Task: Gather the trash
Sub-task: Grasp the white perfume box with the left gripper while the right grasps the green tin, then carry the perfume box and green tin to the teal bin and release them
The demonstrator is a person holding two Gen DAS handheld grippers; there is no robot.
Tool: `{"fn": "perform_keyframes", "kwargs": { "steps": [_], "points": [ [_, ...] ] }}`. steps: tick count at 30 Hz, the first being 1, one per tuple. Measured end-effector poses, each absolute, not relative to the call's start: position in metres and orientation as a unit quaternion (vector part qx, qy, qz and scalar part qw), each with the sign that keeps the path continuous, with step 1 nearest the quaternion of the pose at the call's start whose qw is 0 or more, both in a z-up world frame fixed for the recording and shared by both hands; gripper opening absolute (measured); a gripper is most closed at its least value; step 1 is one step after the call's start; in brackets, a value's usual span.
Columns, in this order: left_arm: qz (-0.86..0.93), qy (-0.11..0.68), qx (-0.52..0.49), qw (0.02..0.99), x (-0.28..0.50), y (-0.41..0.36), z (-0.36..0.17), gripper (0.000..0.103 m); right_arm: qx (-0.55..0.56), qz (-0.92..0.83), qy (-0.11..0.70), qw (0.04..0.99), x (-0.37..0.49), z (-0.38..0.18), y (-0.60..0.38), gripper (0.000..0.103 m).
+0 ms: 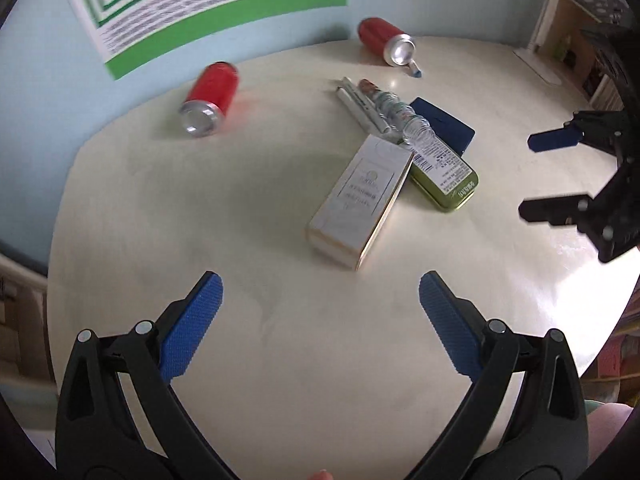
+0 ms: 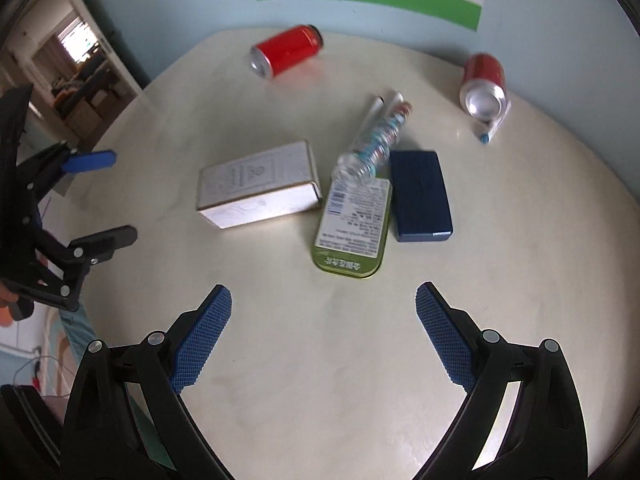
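Observation:
Two red cans lie on their sides on the cream round table point(image 1: 280, 360): one can point(image 1: 210, 98) at the far left, another can point(image 1: 386, 42) at the back. In the middle sit a white box point(image 1: 362, 200), a green tin point(image 1: 444, 178), a crushed clear bottle point(image 1: 396, 114), white pens point(image 1: 362, 106) and a dark blue case point(image 1: 444, 124). My left gripper point(image 1: 320, 296) is open, just short of the white box. My right gripper point(image 2: 323, 304) is open, near the green tin point(image 2: 352, 224); the white box point(image 2: 258, 184) and one can point(image 2: 286, 50) lie beyond.
A wall with a green and white poster point(image 1: 208, 4) backs the table. A white lamp base point(image 1: 538, 64) stands at the far right edge. Each gripper shows in the other's view: the right gripper point(image 1: 532, 176) at the right, the left gripper point(image 2: 120, 196) at the left.

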State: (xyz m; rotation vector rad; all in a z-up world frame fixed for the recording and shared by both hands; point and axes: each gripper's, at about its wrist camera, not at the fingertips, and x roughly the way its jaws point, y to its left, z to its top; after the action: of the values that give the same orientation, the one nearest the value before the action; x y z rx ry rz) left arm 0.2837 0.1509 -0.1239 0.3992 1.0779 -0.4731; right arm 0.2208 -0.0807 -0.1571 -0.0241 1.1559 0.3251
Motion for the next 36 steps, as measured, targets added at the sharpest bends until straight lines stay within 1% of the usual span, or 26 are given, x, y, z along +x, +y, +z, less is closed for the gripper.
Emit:
{"fn": "perform_keyframes", "kwargs": {
  "steps": [7, 11, 14, 15, 16, 18, 20, 21, 22, 23, 24, 28, 36],
  "points": [
    [-0.262, 0.525, 0.233, 0.776, 0.319, 0.107, -0.158, 0.096, 0.021, 0.141, 0.576, 0.805, 0.244, -0.206, -0.081, 0.091],
    [-0.268, 0.526, 0.253, 0.767, 0.332, 0.09, -0.176, 0.096, 0.045, 0.13, 0.589, 0.796, 0.255, -0.218, -0.085, 0.091],
    [-0.269, 0.525, 0.259, 0.765, 0.34, 0.085, -0.187, 0.095, 0.043, 0.123, 0.592, 0.796, 0.263, -0.223, -0.083, 0.09],
    [-0.268, 0.527, 0.26, 0.764, 0.342, 0.084, -0.19, 0.094, 0.038, 0.116, 0.588, 0.8, 0.267, -0.224, -0.081, 0.09],
    [-0.269, 0.532, 0.258, 0.76, 0.345, 0.083, -0.194, 0.088, 0.034, 0.111, 0.585, 0.802, 0.27, -0.224, -0.079, 0.09],
    [-0.271, 0.545, 0.247, 0.754, 0.35, 0.085, -0.2, 0.08, 0.025, 0.09, 0.581, 0.808, 0.276, -0.225, -0.075, 0.089],
    [-0.271, 0.566, 0.225, 0.745, 0.356, 0.09, -0.204, 0.059, 0.011, 0.073, 0.575, 0.815, 0.277, -0.224, -0.07, 0.086],
    [-0.269, 0.572, 0.218, 0.744, 0.358, 0.091, -0.206, 0.057, -0.004, 0.065, 0.572, 0.818, 0.277, -0.224, -0.067, 0.081],
    [-0.269, 0.572, 0.204, 0.747, 0.359, 0.095, -0.206, 0.054, -0.021, 0.057, 0.566, 0.822, 0.279, -0.224, -0.062, 0.074],
    [-0.266, 0.571, 0.203, 0.75, 0.359, 0.096, -0.205, 0.049, -0.031, 0.057, 0.561, 0.825, 0.279, -0.223, -0.058, 0.069],
    [-0.262, 0.572, 0.202, 0.75, 0.359, 0.097, -0.205, 0.048, -0.036, 0.061, 0.558, 0.827, 0.278, -0.222, -0.057, 0.064],
    [-0.254, 0.574, 0.203, 0.751, 0.353, 0.103, -0.199, 0.047, -0.018, 0.076, 0.568, 0.819, 0.276, -0.221, -0.071, 0.063],
    [-0.236, 0.552, 0.188, 0.777, 0.332, 0.125, -0.161, 0.047, 0.038, 0.124, 0.593, 0.795, 0.249, -0.197, -0.089, 0.063]
  ]
}}
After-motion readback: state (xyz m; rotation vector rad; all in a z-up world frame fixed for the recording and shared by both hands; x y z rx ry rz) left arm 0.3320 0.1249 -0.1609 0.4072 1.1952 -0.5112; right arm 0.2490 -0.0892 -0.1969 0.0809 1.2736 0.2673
